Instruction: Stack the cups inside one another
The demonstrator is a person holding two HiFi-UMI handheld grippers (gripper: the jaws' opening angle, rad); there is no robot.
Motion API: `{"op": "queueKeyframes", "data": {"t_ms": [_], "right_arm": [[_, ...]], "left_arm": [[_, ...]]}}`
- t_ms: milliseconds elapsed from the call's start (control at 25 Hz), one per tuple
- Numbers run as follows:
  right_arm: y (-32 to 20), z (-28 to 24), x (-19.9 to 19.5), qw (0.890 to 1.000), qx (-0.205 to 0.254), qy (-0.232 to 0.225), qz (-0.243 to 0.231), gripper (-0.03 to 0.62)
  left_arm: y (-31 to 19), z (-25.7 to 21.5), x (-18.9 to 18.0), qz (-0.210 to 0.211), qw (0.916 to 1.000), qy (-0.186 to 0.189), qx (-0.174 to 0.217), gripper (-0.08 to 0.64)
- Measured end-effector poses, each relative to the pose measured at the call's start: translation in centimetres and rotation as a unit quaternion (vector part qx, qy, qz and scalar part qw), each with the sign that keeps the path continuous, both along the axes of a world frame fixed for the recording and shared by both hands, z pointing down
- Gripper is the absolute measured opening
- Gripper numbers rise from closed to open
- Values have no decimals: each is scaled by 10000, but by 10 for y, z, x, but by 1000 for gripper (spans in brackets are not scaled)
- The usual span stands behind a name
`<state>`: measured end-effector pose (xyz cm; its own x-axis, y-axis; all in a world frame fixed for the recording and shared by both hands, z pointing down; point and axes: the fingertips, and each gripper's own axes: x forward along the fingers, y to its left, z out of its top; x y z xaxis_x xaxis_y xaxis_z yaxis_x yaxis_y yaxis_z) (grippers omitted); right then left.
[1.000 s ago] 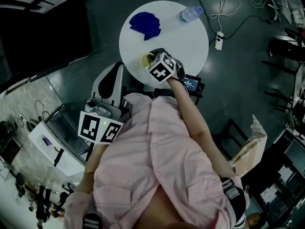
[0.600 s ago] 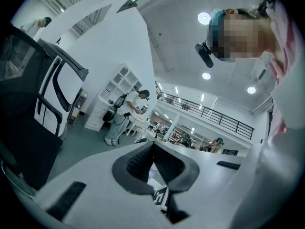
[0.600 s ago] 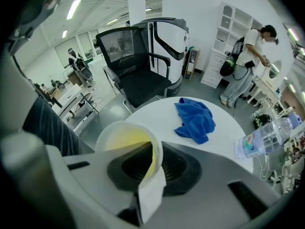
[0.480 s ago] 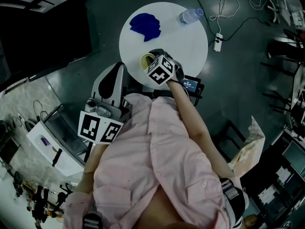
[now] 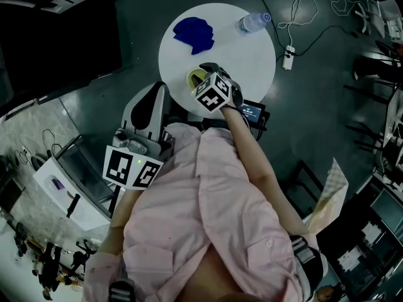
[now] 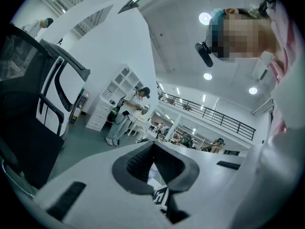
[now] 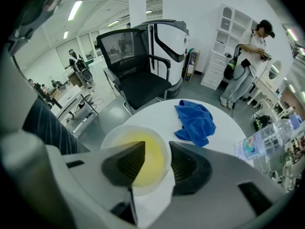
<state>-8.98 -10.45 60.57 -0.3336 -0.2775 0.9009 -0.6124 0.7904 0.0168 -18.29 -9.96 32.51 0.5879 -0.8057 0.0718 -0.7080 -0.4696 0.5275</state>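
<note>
Cup (image 7: 128, 136) rim at lower centre is sitting between the right gripper's (image 7: 157, 147) fingers, just now opening; left gripper's (image 6: 153, 147) fingers are pressing together.

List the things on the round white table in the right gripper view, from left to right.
In order: pale yellow plastic cup → crumpled blue cloth → clear plastic water bottle.

One cloth (image 7: 196, 120), one bottle (image 7: 264, 144), perhaps two nested cups (image 7: 152, 151), one table (image 7: 157, 109).
</note>
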Motion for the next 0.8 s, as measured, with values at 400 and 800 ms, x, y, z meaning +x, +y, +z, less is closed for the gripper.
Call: {"op": "queueKeyframes", "data": {"t_ms": [400,800], "right_arm": [[-1,3,7,9997,-69,-35,217,183],[-5,0,10,9993,93,-71,366,183]], "left_arm": [[2,0,1,-9,10000,-8,-5,9],[4,-1,0,-41,10000,-4,16,9]]}}
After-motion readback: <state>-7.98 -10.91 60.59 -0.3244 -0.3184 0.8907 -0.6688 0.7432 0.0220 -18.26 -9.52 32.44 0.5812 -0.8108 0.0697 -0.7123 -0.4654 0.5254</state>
